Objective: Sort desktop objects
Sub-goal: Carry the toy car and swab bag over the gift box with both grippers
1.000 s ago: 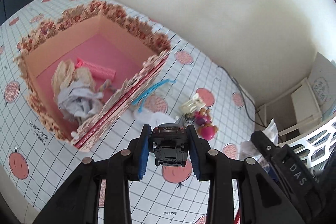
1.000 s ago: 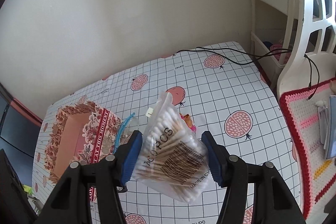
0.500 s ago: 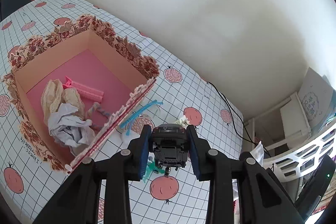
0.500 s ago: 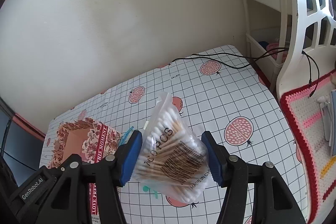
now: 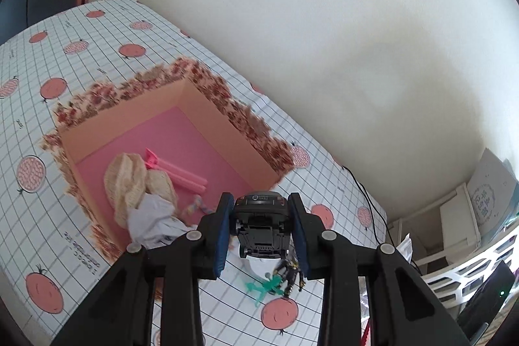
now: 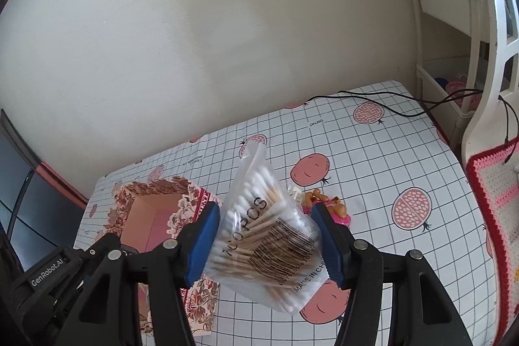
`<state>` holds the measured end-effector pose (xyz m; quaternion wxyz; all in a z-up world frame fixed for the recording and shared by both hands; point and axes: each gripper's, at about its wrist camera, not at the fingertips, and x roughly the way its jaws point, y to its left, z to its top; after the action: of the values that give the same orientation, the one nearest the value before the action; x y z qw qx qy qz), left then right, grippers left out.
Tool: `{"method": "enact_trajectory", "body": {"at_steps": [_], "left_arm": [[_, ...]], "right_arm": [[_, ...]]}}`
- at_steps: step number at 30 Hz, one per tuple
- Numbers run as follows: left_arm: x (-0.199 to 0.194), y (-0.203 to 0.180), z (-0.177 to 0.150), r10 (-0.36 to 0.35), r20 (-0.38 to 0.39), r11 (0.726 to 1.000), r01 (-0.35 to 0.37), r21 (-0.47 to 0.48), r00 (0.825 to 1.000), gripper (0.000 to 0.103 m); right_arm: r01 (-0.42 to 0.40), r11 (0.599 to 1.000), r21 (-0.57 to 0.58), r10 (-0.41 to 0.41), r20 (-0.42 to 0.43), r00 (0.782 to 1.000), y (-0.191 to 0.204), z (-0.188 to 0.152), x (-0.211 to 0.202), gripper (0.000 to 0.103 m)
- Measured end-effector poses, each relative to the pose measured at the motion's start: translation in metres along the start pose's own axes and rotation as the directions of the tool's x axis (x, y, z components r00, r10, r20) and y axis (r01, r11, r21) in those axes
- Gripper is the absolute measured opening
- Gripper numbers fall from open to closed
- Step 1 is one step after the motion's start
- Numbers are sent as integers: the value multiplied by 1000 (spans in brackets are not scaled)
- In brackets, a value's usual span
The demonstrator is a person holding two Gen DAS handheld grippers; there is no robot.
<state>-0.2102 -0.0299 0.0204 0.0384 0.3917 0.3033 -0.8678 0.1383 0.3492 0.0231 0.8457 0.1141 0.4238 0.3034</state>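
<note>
With the toy car point(image 5: 262, 224) clamped in the left gripper point(image 5: 262, 231) and the cotton-swab bag point(image 6: 264, 235) in the right gripper point(image 6: 267, 244), each is best released only once carried over the open box point(image 5: 207, 115) at centre left.

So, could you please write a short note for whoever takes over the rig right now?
Left gripper: shut on a small black toy car, held over the near edge of the floral cardboard box.
Right gripper: shut on a clear plastic bag of cotton swabs.
Done: pink clip, beige knitted piece and grey cloth lie in the box.
Left: drop both loads; green, dark and pink figures remain on the tablecloth.
</note>
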Motion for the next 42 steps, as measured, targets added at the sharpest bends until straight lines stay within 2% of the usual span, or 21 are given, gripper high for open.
{"method": "enact_trajectory", "body": {"at_steps": [18,32,36,42], "left_arm": [[-27,89,34,108,73,981,-95,-167,991,35],[-57,118,51,167,156,974,-137,-182,974,35],[-53,123,51,182,141,971,-155,-184,973,35],[-36,128,48,197,94,967,-177,-182,976,35]], "right_arm": [[-87,992,-94,87,-3,996,83,-28,14,62],[-163,961,-223,174,30,984,150,-51,10,62],[-159,959,-233,167,15,986,155,-55,18,62],[-157,971,-178,158,-9,987,143,-55,31,62]]}}
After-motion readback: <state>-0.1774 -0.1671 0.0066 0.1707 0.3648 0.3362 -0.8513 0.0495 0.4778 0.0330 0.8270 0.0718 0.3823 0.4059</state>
